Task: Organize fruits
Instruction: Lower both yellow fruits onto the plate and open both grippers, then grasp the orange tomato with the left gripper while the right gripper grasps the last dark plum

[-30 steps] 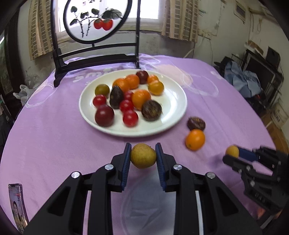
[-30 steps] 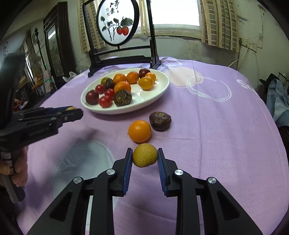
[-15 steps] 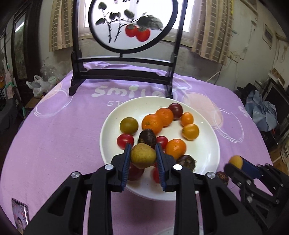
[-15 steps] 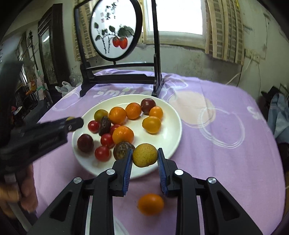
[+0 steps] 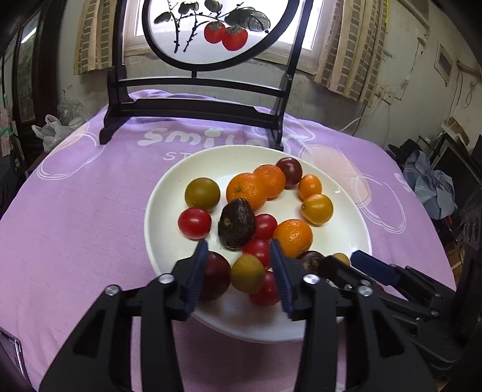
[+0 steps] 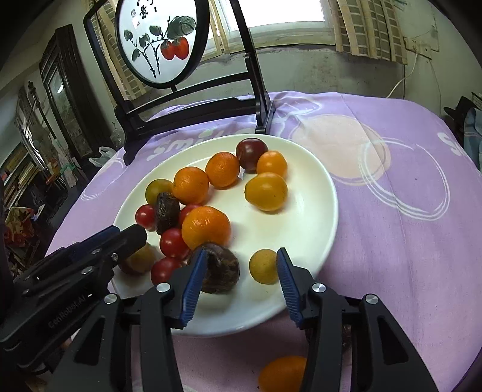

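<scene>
A white plate [image 5: 168, 193] on the purple cloth holds several oranges, red tomatoes and dark fruits. My left gripper [image 5: 239, 273] is open over the plate's near edge, with a yellow-green fruit [image 5: 247, 273] lying loose between its fingers. My right gripper [image 6: 239, 279] is open over the plate [image 6: 313, 211], with a small yellow fruit [image 6: 263, 266] lying free beside its right finger and a dark wrinkled fruit [image 6: 221, 273] by its left finger. An orange fruit [image 6: 281, 374] lies on the cloth below the plate.
A black wooden stand with a round painted screen [image 5: 208, 27] stands just behind the plate. A dark fruit [image 6: 346, 334] lies on the cloth, mostly hidden behind my right gripper. The table edge drops off at the right [image 5: 436, 229].
Both grippers moved forward over the plate and opened. Each let go of its yellow fruit, which now lies on the plate.
</scene>
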Tool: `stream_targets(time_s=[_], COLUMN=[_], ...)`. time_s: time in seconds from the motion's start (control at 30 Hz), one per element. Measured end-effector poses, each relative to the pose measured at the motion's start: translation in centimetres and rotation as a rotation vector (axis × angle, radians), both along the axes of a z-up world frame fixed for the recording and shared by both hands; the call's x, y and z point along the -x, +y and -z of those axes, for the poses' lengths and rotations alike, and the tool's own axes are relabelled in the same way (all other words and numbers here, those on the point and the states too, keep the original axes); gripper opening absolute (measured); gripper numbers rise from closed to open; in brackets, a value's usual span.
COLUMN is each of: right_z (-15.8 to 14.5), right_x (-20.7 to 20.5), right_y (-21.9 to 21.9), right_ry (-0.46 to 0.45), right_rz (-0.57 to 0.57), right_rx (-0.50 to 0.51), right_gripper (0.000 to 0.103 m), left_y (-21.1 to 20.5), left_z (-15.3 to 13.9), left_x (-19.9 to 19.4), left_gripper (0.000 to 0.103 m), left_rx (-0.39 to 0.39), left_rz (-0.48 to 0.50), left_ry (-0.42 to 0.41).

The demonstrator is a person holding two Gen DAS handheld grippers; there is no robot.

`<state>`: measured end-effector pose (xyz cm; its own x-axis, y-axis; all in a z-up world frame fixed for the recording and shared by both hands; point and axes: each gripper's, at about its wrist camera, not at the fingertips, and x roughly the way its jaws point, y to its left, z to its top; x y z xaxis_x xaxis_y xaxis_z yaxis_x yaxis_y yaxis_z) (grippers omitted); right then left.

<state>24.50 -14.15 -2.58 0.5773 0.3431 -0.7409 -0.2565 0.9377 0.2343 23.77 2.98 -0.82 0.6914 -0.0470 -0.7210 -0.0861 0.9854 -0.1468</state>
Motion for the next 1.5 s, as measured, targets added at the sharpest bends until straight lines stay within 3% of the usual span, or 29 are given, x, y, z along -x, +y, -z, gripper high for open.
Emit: stream_targets(time_s=[0.07, 0.17, 0.23, 0.37, 0.53, 0.73, 1.07, 1.27, 1.5], right_z=[-0.2, -0.8, -1.4, -3.0, -4.2, -3.4, -1.4, -1.4, -1.5], right_x=[0.2, 0.8, 1.4, 3.3, 5.5, 7.3, 7.7, 7.7, 7.8], right_y=[-0.5, -0.8, -0.9, -1.1, -3.0, -7.0, -13.6, -14.1, -14.0], right_ry=[0.002, -0.018, -0.048, -0.120, -0.173, -0.159, -0.090, -0.089, -0.090], right_rz=[0.004, 0.009, 0.011, -0.006, 0.017, 0.089, 0.252, 0.273, 0.266], right_rx=[-0.005, 0.002, 0.022, 0.073, 0.105, 0.142, 0.085, 0.084, 0.087], right_gripper=[0.049, 0.051, 0.061, 0.062, 0.069, 0.069, 0.070, 0.070, 0.071], left_y=[0.3, 0.8, 1.1, 1.4, 0.6, -2.1, -8.9, -12.3, -13.1], left_z=[-0.1, -0.9, -1.7, -3.0, -3.9, -4.0, -3.1, -0.7, 1.9], left_x=[0.1, 0.4, 0.8, 1.8, 2.7, 3.8, 7.2, 8.2, 7.5], left_gripper=[0.065, 0.071, 0.077, 0.079, 0.085, 0.086, 0.090, 0.091, 0.090], left_rx=[-0.009, 0.000, 0.003, 0.008, 0.012, -0.009, -0.064, -0.092, -0.138], left_rz=[-0.015, -0.032, -0.041, -0.078, -0.055, 0.024, 0.244, 0.361, 0.371], left_ry=[0.000, -0.023, -0.044, -0.084, -0.097, -0.093, -0.085, -0.026, 0.009])
